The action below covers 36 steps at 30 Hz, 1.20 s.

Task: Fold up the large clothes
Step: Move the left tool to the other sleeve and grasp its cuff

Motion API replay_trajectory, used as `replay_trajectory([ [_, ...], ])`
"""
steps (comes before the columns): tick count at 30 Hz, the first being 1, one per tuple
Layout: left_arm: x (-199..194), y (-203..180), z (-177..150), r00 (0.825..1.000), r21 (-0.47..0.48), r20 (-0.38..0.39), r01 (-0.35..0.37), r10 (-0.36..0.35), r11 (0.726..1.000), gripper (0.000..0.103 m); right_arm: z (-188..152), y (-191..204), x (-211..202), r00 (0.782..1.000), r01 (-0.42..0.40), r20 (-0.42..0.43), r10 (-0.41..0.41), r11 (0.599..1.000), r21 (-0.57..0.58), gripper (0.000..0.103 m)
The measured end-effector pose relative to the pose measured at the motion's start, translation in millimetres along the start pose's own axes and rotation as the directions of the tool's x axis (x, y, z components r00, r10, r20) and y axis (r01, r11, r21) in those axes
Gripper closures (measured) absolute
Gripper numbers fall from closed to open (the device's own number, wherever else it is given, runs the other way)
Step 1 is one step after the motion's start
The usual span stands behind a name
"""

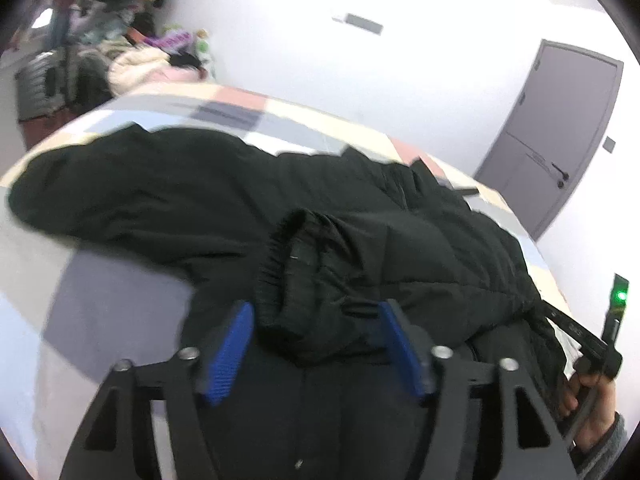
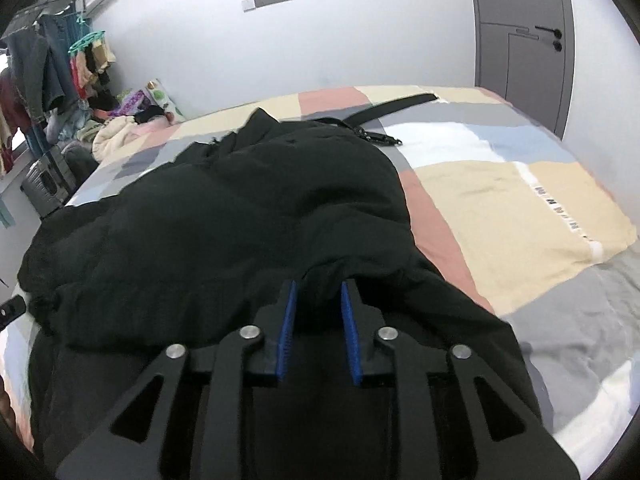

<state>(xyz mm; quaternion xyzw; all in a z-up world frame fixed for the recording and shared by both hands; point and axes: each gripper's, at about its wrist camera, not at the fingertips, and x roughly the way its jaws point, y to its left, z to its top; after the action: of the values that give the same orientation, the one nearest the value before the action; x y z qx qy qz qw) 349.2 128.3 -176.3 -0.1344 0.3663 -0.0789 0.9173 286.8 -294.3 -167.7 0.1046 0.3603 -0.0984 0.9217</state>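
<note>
Left gripper: blue ribbed pads spread wide apart, set either side of a black sleeve cuff; the pads flank the bunched cuff without clearly pinching it.

Right gripper: blue pads drawn close together with a fold of black fabric rising between them; the jaws look clamped on the jacket's edge.

Person's hand: lower right of the left wrist view, in a grey sleeve, wrapped around the other gripper's handle; a green indicator light glows on that device.

Black puffer jacket: large, quilted, lying spread across the bed directly ahead of both grippers; one sleeve folded in over the body, ribbed elastic cuff uppermost.

Bedspread: patchwork blocks of cream, pink, grey, pale blue and white, covering the bed under the jacket.

Black strap: with a metal clip, lying on the bedspread just beyond the jacket's far edge.

Cream padded garment: heaped at the bed's far left corner.

Grey suitcase: standing on the floor left of the bed.

Clothes rack: hung garments, far left.

Grey door: far right, black lever handle, set in a white wall.
</note>
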Motion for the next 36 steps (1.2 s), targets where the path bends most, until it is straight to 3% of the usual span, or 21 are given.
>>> replay_trajectory([
  [3,-31,5,2,0.999,-0.004,0.036,-0.023,0.023,1.000,0.033,0,12,-27,0.999,-0.031,0.029,0.031,0.999,-0.006,0.069],
  [7,-69,16,8,0.993,-0.011,0.087,-0.077,0.078,0.997,0.030,-5,43,-69,0.993,-0.038,0.105,0.049,0.994,-0.102,0.068],
  [11,-93,35,16,0.987,-0.032,0.117,-0.107,0.111,0.994,0.029,-29,65,-107,0.984,-0.080,0.142,0.105,0.981,-0.175,0.062],
  [14,-101,56,24,0.985,-0.056,0.122,-0.118,0.124,0.991,0.018,-46,76,-131,0.979,-0.120,0.139,0.148,0.974,-0.193,0.055],
  [18,-94,93,37,0.983,-0.093,0.094,-0.146,0.155,0.985,0.018,-56,88,-152,0.969,-0.136,0.174,0.175,0.967,-0.214,0.047],
  [23,-66,159,46,0.982,-0.187,0.030,-0.176,0.184,0.967,0.018,-60,98,-149,0.967,-0.149,0.173,0.188,0.965,-0.216,0.041],
  [27,-40,209,46,0.989,-0.288,-0.008,-0.144,0.148,0.947,0.018,-64,106,-144,0.968,-0.145,0.170,0.186,0.964,-0.224,0.024],
  [31,-23,263,49,0.995,-0.390,-0.006,-0.091,0.097,0.916,0.018,-67,110,-131,0.972,-0.168,0.127,0.198,0.962,-0.217,0.023],
  [36,6,330,57,0.995,-0.462,-0.034,-0.102,0.097,0.881,0.018,-66,116,-115,0.984,-0.134,0.093,0.154,0.972,-0.191,0.022],
])
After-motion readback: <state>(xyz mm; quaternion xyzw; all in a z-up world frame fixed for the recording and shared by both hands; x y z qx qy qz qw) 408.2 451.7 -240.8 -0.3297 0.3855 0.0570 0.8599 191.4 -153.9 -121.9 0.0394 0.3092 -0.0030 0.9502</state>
